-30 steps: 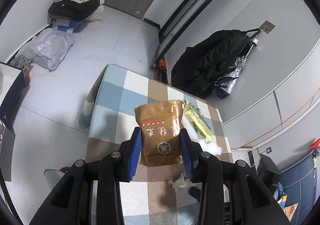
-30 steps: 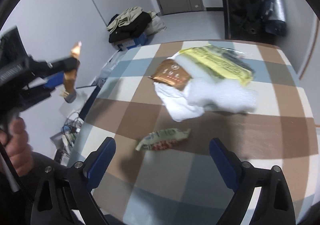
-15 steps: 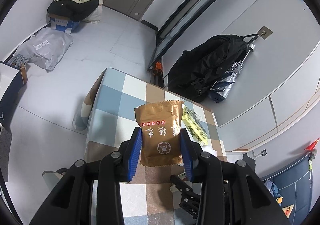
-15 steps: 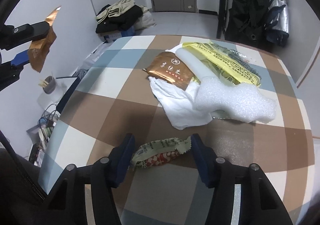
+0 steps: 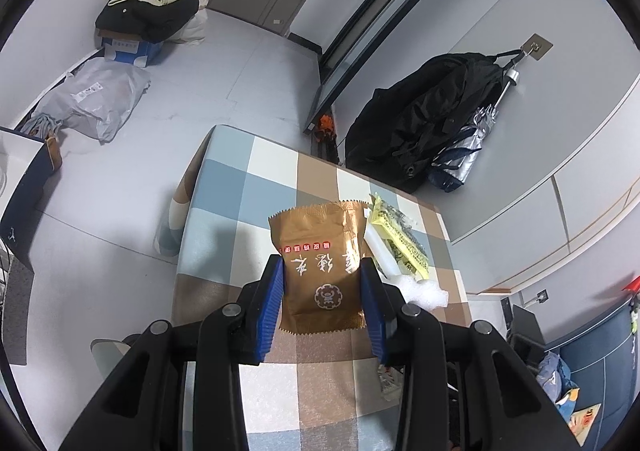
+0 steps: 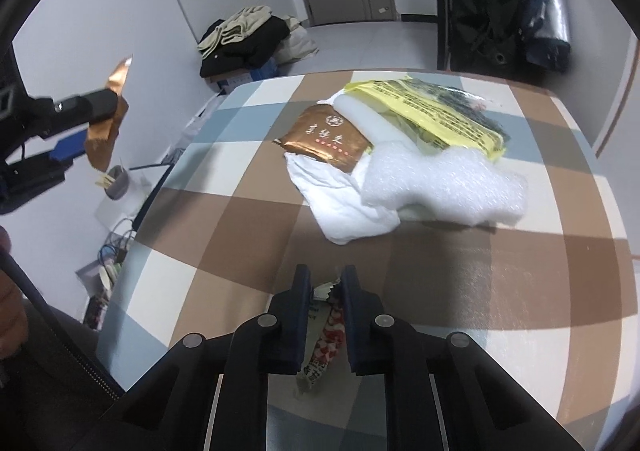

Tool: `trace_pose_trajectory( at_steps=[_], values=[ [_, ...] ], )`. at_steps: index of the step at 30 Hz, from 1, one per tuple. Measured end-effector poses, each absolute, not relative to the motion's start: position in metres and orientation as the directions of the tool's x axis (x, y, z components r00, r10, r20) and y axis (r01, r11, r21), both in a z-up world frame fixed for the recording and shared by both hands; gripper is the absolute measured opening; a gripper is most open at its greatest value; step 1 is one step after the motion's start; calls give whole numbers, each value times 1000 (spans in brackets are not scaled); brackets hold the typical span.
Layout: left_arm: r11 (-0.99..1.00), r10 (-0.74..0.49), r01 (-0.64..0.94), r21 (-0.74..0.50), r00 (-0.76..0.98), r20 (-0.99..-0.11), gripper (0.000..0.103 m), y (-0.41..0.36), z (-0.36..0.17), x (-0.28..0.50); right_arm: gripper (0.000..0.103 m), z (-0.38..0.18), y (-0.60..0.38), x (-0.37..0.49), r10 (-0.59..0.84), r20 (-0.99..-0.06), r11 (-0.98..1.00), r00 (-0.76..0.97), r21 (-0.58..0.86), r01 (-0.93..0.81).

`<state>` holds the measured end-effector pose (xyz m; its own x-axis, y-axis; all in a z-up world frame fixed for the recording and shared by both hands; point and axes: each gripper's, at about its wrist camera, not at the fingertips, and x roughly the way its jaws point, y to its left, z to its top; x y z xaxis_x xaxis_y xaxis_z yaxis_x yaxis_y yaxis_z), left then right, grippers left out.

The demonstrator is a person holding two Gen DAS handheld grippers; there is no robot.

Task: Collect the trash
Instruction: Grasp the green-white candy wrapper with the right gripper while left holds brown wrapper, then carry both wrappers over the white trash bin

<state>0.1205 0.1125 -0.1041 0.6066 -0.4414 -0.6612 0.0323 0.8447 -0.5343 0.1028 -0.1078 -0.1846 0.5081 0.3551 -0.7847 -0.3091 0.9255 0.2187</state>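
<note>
My left gripper [image 5: 322, 271] is shut on a brown snack wrapper [image 5: 320, 235], held upright in the air above the checked table [image 5: 240, 191]. It also shows at the left of the right wrist view, as the left gripper [image 6: 92, 111] with the brown wrapper [image 6: 106, 131]. My right gripper [image 6: 326, 279] is low over the table [image 6: 240, 211], its jaws closing on a small white, green and red snack wrapper [image 6: 326, 335] crumpled between the pads. Farther on lie a second brown packet [image 6: 326, 135], a white tissue [image 6: 340, 199], a white foam piece [image 6: 440, 179] and a yellow bag [image 6: 432, 111].
A clothes pile [image 5: 154, 7] on a box and a grey bag [image 5: 92, 103] lie on the floor. A black coat [image 5: 428, 119] and a folded umbrella [image 5: 464, 155] hang on the wall behind the table. A grey cup [image 6: 116, 183] stands beside the table's left edge.
The right gripper's jaws have closed in from wide apart onto the small wrapper, which now stands crumpled between them. The left gripper still holds the brown wrapper in about the same place.
</note>
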Motion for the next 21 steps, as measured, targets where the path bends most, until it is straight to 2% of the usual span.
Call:
trace_pose_trajectory(
  at_steps=[12, 21],
  values=[
    [884, -404, 54, -465, 590, -699, 32, 85, -108, 118, 12, -162, -156, 88, 412, -733, 910, 542, 302, -283],
    [923, -351, 103, -371, 621, -701, 32, 42, -88, 107, 11, -140, -192, 77, 453, -691, 892, 563, 348, -290]
  ],
)
